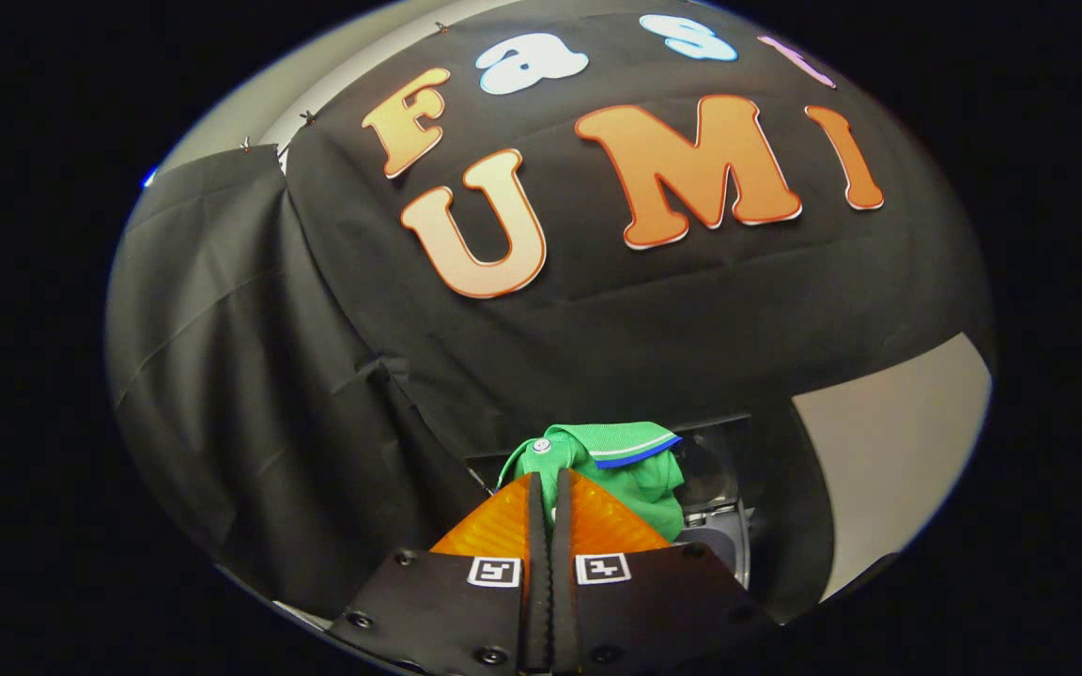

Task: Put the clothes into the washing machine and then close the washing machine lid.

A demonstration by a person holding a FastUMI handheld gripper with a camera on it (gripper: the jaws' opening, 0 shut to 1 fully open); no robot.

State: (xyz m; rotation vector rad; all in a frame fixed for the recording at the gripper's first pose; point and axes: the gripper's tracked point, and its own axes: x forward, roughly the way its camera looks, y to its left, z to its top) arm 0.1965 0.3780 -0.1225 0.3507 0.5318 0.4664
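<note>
A green garment (630, 465) with a collar edged in white and blue and a small button hangs pinched between my fingers. My gripper (548, 483) is shut on it, the fabric bunching up just past the fingertips. Behind and to the right of the garment I see part of the washing machine (719, 526), with a dark opening and a pale panel. The garment hides most of the machine, and whether its lid stands open I cannot tell.
The booth's black cloth wall (334, 376) rises close ahead and folds around on the left. A pale bare surface (888, 451) shows to the right of the machine.
</note>
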